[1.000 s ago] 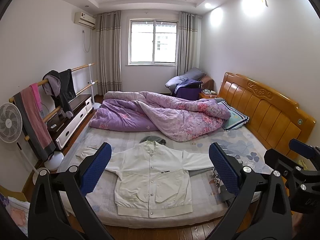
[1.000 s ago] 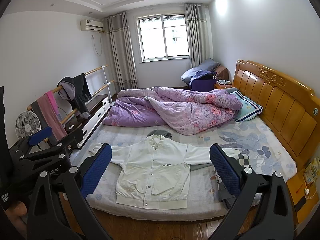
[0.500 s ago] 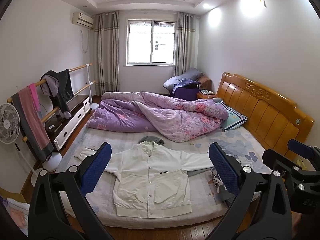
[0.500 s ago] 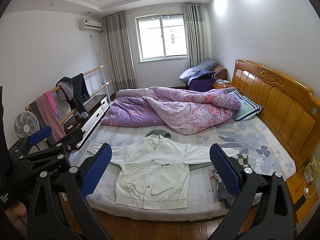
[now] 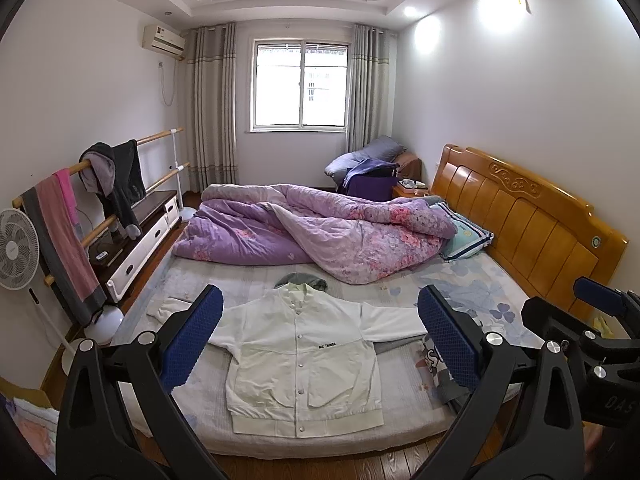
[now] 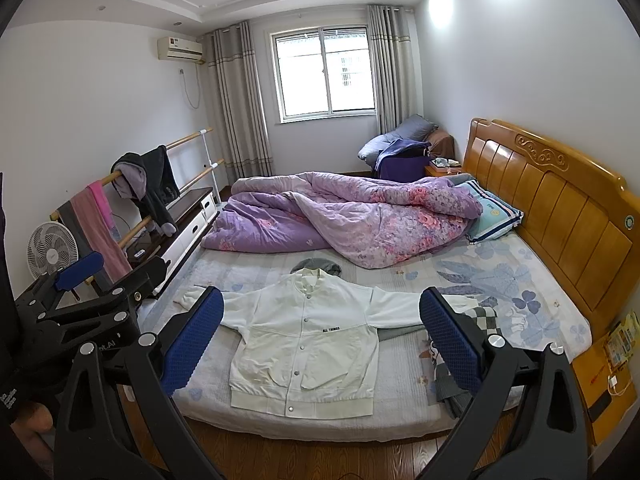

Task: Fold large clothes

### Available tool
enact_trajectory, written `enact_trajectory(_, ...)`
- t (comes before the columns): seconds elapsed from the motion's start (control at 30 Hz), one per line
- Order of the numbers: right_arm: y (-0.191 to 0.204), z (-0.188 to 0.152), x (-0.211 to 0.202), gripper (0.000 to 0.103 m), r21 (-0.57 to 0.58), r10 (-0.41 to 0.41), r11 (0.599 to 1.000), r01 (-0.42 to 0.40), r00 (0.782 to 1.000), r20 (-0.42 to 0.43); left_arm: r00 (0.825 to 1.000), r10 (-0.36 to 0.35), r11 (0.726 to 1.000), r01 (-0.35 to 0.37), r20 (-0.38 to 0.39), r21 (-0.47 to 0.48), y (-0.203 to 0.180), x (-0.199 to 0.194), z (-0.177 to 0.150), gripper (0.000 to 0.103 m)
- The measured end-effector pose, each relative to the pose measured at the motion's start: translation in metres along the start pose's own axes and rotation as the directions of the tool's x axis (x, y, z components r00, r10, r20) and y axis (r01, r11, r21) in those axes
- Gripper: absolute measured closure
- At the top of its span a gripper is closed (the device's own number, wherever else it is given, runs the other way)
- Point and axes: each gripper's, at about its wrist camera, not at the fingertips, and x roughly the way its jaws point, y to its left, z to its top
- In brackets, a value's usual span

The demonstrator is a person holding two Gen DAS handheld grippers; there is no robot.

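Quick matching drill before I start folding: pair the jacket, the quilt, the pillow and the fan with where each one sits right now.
Things:
1. white jacket
2. purple quilt
3. striped pillow
4. white fan

Places:
A. against the wooden headboard
B. on the floor beside the clothes rack
C. spread flat at the bed's near edge
D. bunched across the far half of the bed

Pairs: 1-C, 2-D, 3-A, 4-B
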Motion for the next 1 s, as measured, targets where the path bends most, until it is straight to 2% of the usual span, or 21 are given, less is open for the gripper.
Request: enact_trajectory(1.0, -0.0008, 0.0001, 0.0015, 0.008, -0.002, 0.000, 1.000, 0.000, 1.000, 0.000, 1.000, -0.011, 1.000, 0.011, -0.005, 0.006, 0.0049, 0.0072, 0.0000, 0.005)
